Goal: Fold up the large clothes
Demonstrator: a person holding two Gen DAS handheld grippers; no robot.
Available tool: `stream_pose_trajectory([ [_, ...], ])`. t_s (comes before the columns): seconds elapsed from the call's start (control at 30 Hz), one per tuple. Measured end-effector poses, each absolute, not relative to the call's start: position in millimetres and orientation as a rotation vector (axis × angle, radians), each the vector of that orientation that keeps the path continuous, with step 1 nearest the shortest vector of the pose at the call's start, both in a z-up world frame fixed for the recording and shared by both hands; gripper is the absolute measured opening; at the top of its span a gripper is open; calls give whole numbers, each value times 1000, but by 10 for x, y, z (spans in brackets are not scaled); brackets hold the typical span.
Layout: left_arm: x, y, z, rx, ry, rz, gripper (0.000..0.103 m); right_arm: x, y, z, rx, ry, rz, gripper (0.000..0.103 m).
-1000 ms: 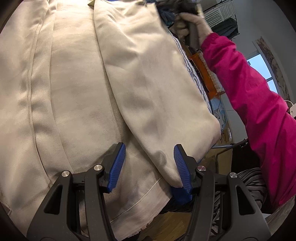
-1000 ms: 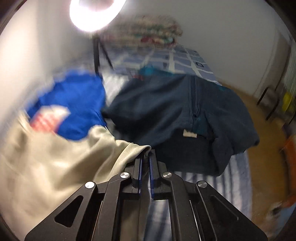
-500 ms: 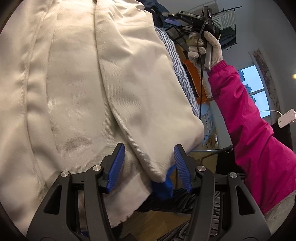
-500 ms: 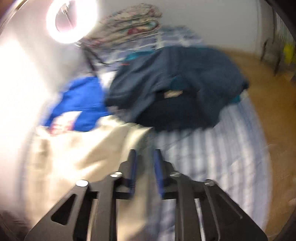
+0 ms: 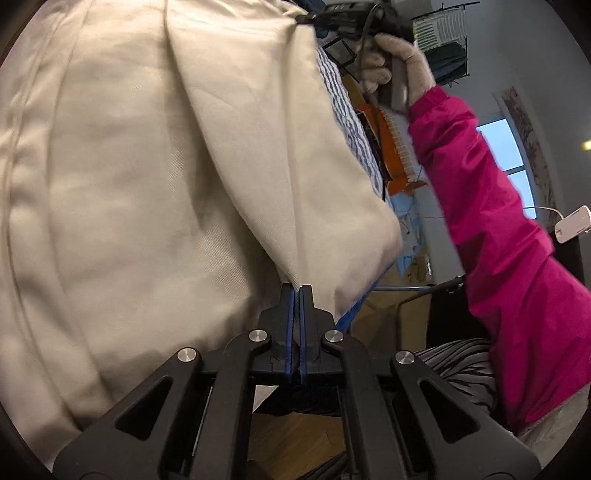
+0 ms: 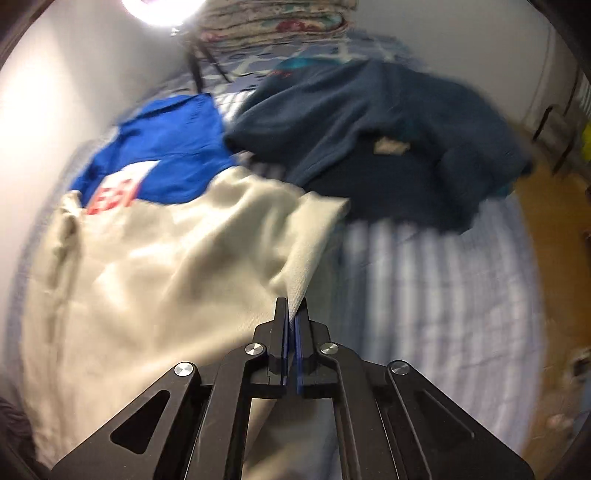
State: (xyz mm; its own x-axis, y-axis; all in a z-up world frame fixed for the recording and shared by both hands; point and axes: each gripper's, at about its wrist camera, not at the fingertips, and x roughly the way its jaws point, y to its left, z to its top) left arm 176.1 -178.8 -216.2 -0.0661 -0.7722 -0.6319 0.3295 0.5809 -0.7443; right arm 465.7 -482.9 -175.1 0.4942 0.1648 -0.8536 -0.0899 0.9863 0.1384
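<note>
A large beige garment (image 5: 147, 166) lies spread over a striped bed sheet (image 6: 424, 288). My left gripper (image 5: 296, 291) is shut on the near corner of its folded top layer. My right gripper (image 6: 292, 306) is shut on the garment's (image 6: 166, 266) other edge, seen in the right wrist view. The right gripper's handle also shows in the left wrist view (image 5: 391, 85) at the top, held by a gloved hand with a pink sleeve (image 5: 498, 221).
A dark blue garment (image 6: 369, 129) and a bright blue one with a red-and-white print (image 6: 159, 155) lie further along the bed. Folded blankets (image 6: 277, 18) are stacked at the far end beside a ring light (image 6: 162, 7). Wooden floor (image 6: 546, 258) runs along the right.
My left gripper has closed on the beige corner that lay between its open fingers. My right gripper opened, let go, then closed again on the beige edge.
</note>
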Motion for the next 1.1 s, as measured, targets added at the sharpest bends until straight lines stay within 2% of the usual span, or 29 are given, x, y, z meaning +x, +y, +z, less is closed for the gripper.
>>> stream_pose_trajectory([
  [0.07, 1761, -1825, -2199, -420, 1368, -941, 0, 4672, -4830, -1746, 85, 1048, 161, 1],
  [0.13, 1772, -1804, -2223, -453, 1387, -924, 0, 4604, -4838, -1763, 46, 1065, 91, 7],
  [0.23, 1758, -1729, -2194, -462, 1377, -921, 2, 4310, -5003, -1669, 149, 1065, 116, 9],
  [0.3, 1745, -1702, -2146, -458, 1357, -926, 11, 3927, -5118, -1575, 187, 1058, 150, 9],
  [0.37, 1720, -1691, -2108, -468, 1351, -923, 43, 3528, -5180, -1496, 217, 1058, 180, 10],
  [0.43, 1710, -1678, -2086, -492, 1344, -926, 49, 3120, -5185, -1445, 271, 1056, 221, 14],
  [0.5, 1705, -1688, -2086, -495, 1354, -928, 49, 2664, -5222, -1403, 354, 1049, 280, 26],
  [0.57, 1719, -1696, -2096, -499, 1352, -916, 49, 2314, -5185, -1393, 405, 1044, 326, 32],
  [0.83, 1771, -1700, -2207, -519, 1362, -907, 49, 1503, -4665, -1585, 285, 1067, 432, 34],
  [1.0, 1738, -1694, -2203, -476, 1351, -898, 48, 1412, -4323, -1832, 40, 1134, 431, 34],
  [1.03, 1738, -1712, -2195, -463, 1344, -902, 33, 1415, -4298, -1880, 25, 1145, 432, 34],
  [1.07, 1734, -1728, -2193, -450, 1345, -903, 8, 1418, -4264, -1939, 11, 1164, 430, 34],
  [1.1, 1737, -1753, -2197, -435, 1355, -902, 1, 1407, -4239, -1972, 22, 1181, 454, 18],
])
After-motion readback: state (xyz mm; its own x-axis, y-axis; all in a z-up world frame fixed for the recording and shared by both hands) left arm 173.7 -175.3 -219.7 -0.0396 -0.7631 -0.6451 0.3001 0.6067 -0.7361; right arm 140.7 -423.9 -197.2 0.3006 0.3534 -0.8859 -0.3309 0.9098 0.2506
